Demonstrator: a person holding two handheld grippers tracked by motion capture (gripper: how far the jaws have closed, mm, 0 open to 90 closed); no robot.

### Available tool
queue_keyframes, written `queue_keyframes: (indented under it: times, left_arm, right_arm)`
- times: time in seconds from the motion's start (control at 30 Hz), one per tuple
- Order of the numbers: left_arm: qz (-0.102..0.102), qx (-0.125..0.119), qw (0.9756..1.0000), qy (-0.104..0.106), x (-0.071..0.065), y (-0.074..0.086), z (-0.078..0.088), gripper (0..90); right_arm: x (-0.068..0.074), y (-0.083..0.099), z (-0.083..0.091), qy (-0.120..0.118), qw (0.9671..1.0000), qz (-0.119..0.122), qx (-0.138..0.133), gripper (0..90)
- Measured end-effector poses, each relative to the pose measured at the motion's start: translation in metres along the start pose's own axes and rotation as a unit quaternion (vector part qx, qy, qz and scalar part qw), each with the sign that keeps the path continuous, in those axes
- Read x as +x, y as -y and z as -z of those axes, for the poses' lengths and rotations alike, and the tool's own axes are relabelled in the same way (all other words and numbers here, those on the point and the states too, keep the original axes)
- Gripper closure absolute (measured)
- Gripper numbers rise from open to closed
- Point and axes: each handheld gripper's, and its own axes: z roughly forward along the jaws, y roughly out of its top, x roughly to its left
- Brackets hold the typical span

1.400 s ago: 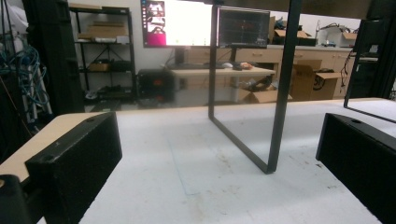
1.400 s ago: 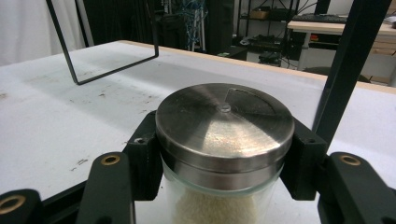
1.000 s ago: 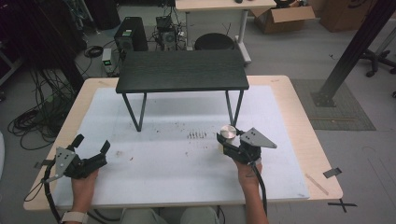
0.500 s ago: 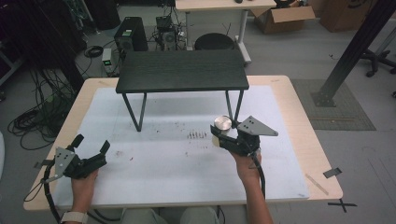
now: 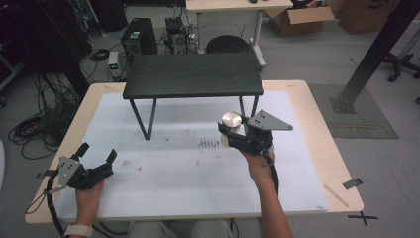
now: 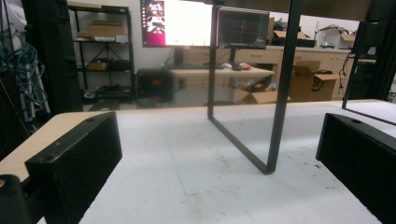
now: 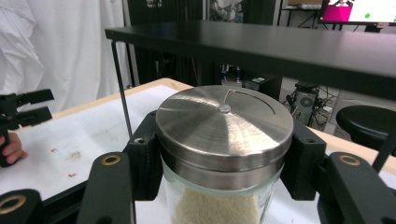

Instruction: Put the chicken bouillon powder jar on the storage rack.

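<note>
Tongs of the right hand (image 5: pixel 233 133) are clamped on a glass jar (image 7: pixel 219 205) with a brushed metal lid (image 7: pixel 224 123); in the right gripper view the two black jaws press against the jar from either side, just under the lid's rim, and pale grains fill the glass below. From the high view the jar's lid (image 5: pixel 231 119) sits lifted off the white mat (image 5: pixel 198 168), held in the air near the right front leg of the small black stand (image 5: pixel 193 74), lower than its top. The grey three-cornered plate (image 5: pixel 267 121) rides on top of these tongs, and the person's right hand (image 5: pixel 257 166) grips the handle behind them.

Left tongs (image 5: pixel 96 152) stand apart with nothing between them; in the left gripper view the two black jaws frame bare mat and one black leg of the stand (image 6: pixel 275 93). They rest low at the near left corner of the tabletop (image 5: pixel 317 124), well apart from the jar, with the left hand (image 5: pixel 89 191) behind and a cable trailing off the edge.

Small dark specks (image 5: pixel 208 144) mark the mat between the stand and the jar.
</note>
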Motion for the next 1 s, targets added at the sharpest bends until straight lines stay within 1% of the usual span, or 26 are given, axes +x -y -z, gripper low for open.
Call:
queue_keyframes:
  times: [0.03,0.07,0.1,0.13,0.2,0.27,0.33,0.37,0.43,0.53,0.63,0.77,1.0]
  left_arm:
    - [0.0,0.001,1.0,0.0,0.0,0.0,0.0,0.7]
    - [0.0,0.001,1.0,0.0,0.0,0.0,0.0,0.7]
    - [0.0,0.001,1.0,0.0,0.0,0.0,0.0,0.7]
    - [-0.001,0.0,1.0,0.0,0.0,0.0,0.0,0.6]
    - [-0.001,0.001,1.0,0.0,0.0,0.0,0.0,0.6]
    - [0.0,0.002,1.0,0.0,0.0,0.0,0.0,0.7]
    - [0.001,0.002,1.0,0.0,0.0,0.0,0.0,0.7]
    - [-0.001,0.003,1.0,0.0,0.0,0.0,0.0,0.7]
    - [-0.001,0.003,1.0,0.0,0.0,0.0,0.0,0.7]
    - [0.002,0.001,1.0,0.0,0.001,0.0,0.0,0.7]
    - [0.006,0.0,1.0,0.0,0.001,0.0,0.0,0.7]
    - [0.003,0.001,1.0,0.0,0.001,0.0,0.0,0.7]
    - [0.006,-0.001,1.0,0.0,0.001,0.0,0.0,0.7]
  right_arm:
    - [0.0,-0.003,-0.001,-0.001,1.0,0.0,0.0,42.3]
    - [-0.001,-0.01,-0.002,-0.004,1.0,0.0,-0.001,42.3]
    - [-0.001,-0.01,-0.002,-0.004,1.0,0.0,-0.001,42.3]
    - [-0.001,-0.017,-0.004,-0.007,1.0,-0.001,-0.003,42.3]
    - [-0.001,-0.019,-0.004,-0.008,1.0,-0.001,-0.004,42.3]
    - [-0.002,-0.029,-0.006,-0.013,0.9999,-0.004,-0.01,42.4]
    - [-0.002,-0.032,-0.007,-0.015,0.9998,-0.004,-0.011,42.3]
    - [-0.002,-0.039,-0.009,-0.018,0.9997,-0.004,-0.013,42.3]
    - [-0.002,-0.041,-0.01,-0.018,0.9997,-0.003,-0.013,42.3]
    - [-0.001,-0.051,-0.016,-0.023,0.9997,-0.002,-0.013,42.3]
    - [-0.001,-0.054,-0.017,-0.026,0.9995,-0.003,-0.016,42.4]
    - [0.0,-0.063,-0.021,-0.031,0.9993,-0.004,-0.02,42.3]
    - [0.001,-0.084,-0.026,-0.038,0.999,0.001,-0.022,42.3]
